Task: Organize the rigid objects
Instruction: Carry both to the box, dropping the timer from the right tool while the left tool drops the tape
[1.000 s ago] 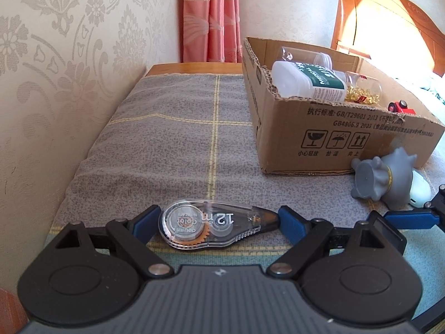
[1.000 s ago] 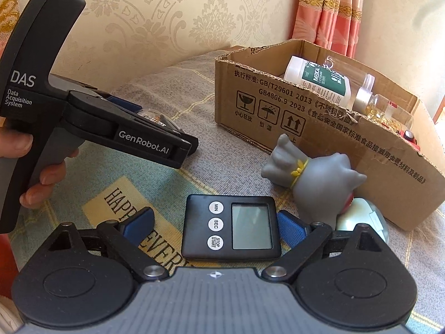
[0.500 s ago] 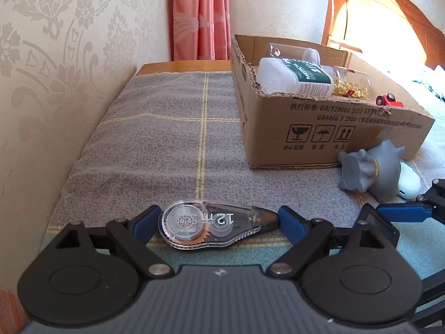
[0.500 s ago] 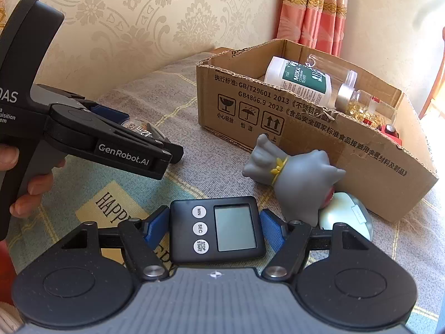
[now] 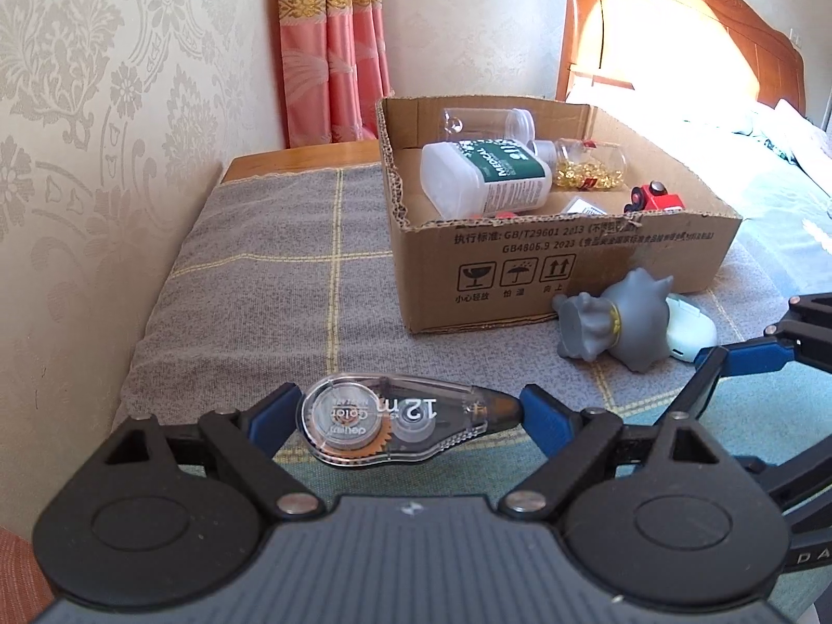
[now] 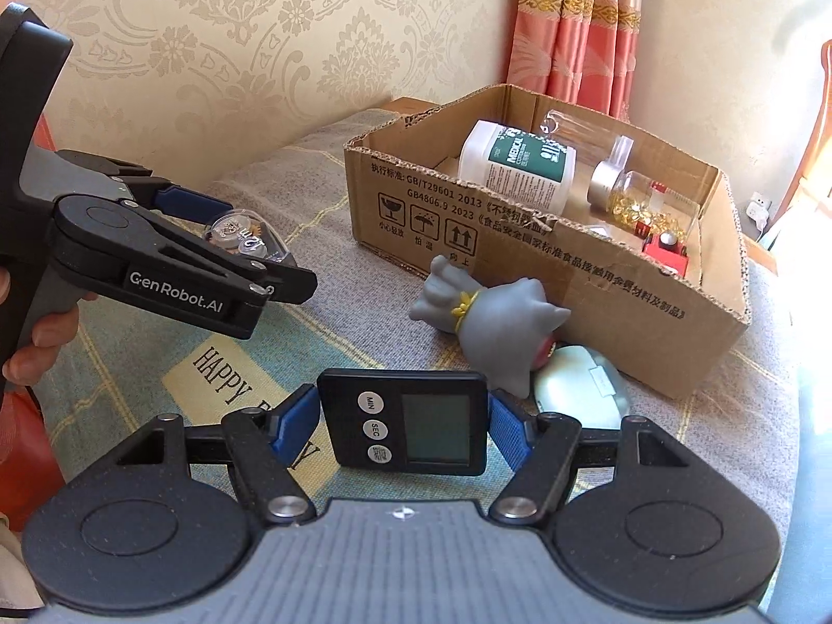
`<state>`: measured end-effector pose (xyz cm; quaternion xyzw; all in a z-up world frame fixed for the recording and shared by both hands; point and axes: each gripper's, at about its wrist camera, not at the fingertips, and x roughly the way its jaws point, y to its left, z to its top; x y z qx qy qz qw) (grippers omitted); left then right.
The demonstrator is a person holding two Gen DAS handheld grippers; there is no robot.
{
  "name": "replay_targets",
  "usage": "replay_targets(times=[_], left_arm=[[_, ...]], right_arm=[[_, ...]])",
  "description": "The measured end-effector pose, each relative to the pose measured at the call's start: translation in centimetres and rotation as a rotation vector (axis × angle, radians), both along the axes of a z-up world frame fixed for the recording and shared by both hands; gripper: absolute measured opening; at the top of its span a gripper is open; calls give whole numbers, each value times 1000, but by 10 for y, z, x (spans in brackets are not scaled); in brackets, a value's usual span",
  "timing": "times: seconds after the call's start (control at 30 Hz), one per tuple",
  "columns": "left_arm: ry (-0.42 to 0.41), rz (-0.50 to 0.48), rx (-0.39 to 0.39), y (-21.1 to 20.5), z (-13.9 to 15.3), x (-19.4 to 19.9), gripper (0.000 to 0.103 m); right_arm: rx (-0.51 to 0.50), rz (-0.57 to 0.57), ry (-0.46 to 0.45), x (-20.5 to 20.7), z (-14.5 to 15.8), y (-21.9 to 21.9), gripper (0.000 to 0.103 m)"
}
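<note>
We hold one item in each gripper. The left gripper (image 5: pixel 408 408) has its fingers (image 5: pixel 273 411) clamped endwise on a clear correction tape dispenser (image 5: pixel 400 424), whose long axis runs crosswise between the pads, from 9 to 3 o'clock in the left wrist view. The right gripper (image 6: pixel 403 424) has just been closing, and its fingers (image 6: pixel 507 429) now press on the two short sides of a black digital timer (image 6: pixel 408 424), display face up; the timer appears clear of the cloth. The destination we judge to be the cardboard box (image 5: pixel 572 255), which stands on the cloth-covered bench (image 5: pixel 260 270) and already contains a white bottle (image 5: pixel 486 179), a clear tube, a jar of gold capsules (image 5: pixel 590 166) and a red toy car (image 5: pixel 655 200). From the left gripper the box lies at about 1 o'clock, well apart; from the right gripper it lies at 1 to 2 o'clock and looks nearer. A grey toy figure (image 6: pixel 494 320) and a pale green case (image 6: pixel 580 390) lie against the near wall of the box, directly on the right gripper's line. We judge that each load must rise above the box wall before it travels in, and that the right gripper should pass over the toy figure without touching it. The dispenser is gripped by its tips only, so a tilt could let it pivot.
</note>
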<state>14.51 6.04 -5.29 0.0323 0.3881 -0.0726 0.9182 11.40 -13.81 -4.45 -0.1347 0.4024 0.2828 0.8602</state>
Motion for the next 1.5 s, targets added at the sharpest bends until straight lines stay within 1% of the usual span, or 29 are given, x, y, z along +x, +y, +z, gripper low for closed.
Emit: replay_targets(times=[0.03, 0.07, 0.1, 0.2, 0.23, 0.27, 0.3, 0.37, 0.47, 0.57, 0.73, 0.83, 0.97, 1.1, 1.23, 1.27, 1.5], left_arm=[[-4, -1, 2, -1, 2, -1, 90], [-7, -2, 5, -1, 3, -1, 90], [-10, -5, 4, -2, 4, -2, 90], [-10, -4, 2, -4, 5, -3, 90], [-8, -4, 1, -4, 5, -4, 90], [-8, -4, -1, -4, 4, -5, 90], [-9, -4, -4, -4, 4, -6, 90], [-7, -3, -4, -3, 4, -6, 90], [-3, 0, 1, -2, 3, -5, 90], [-2, 1, 1, -1, 3, -5, 90], [6, 13, -2, 3, 2, -4, 90], [3, 23, -3, 7, 2, -5, 90], [4, 29, -5, 10, 2, -6, 90], [6, 29, -12, 11, 0, -5, 90], [8, 24, -17, 11, 0, -5, 90], [8, 23, -15, 10, 0, -5, 90], [3, 21, -1, 11, 4, -7, 90]], right_arm=[[-2, 2, -8, 1, 5, -2, 70], [-2, 3, -20, 3, 9, -4, 57], [-5, 5, -24, 5, 14, -7, 55], [-38, 15, -47, 13, 23, -11, 57], [-40, 8, -57, 14, 25, -12, 67], [-30, -1, -58, 13, 25, -14, 86], [-20, 2, -55, 12, 25, -16, 89], [-20, 11, -42, 9, 20, -16, 89], [-23, -6, 0, 7, 9, -15, 89], [-12, -49, 63, 10, -6, -13, 89], [7, -104, 107, 17, -25, 1, 89], [20, -127, 106, 22, -28, 10, 89], [18, -193, 95, 30, -29, 18, 89], [-2, -245, 79, 31, -30, 24, 89], [-54, -265, 46, 28, -31, 30, 80], [-52, -268, 45, 28, -30, 29, 77], [-36, -242, 55, 26, -26, 21, 76]])
